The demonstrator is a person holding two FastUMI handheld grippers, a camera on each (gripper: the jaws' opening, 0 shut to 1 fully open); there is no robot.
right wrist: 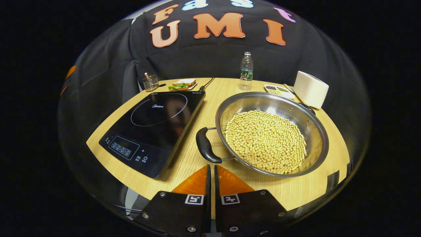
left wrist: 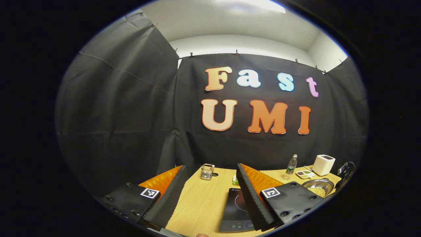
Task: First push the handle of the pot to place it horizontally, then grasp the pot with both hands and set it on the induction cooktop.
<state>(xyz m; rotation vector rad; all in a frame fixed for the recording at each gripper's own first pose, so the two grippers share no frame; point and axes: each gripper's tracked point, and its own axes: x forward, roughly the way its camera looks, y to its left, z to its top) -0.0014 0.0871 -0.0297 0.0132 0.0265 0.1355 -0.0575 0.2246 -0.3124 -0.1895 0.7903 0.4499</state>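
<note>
A steel pot (right wrist: 297, 107) filled with soybeans (right wrist: 266, 141) sits on the wooden table, to the right of the black induction cooktop (right wrist: 154, 126). Its near black handle (right wrist: 205, 144) points toward the cooktop's front corner, and the other handle (right wrist: 308, 108) sits at the far right rim. My right gripper (right wrist: 210, 166) is shut with nothing between its fingers, tips just short of the near handle. In the left gripper view, my left gripper (left wrist: 210, 167) is held open above the table, with the cooktop (left wrist: 237, 207) below its right finger and the pot (left wrist: 318, 187) off to the right.
Behind the pot stand a water bottle (right wrist: 246, 70), a white box-shaped appliance (right wrist: 310, 89) and a small divided dish (right wrist: 276, 89). A glass holder (right wrist: 151, 83) and a plate with a sandwich (right wrist: 184, 84) sit behind the cooktop. The table's rounded edge (right wrist: 131, 187) runs close below.
</note>
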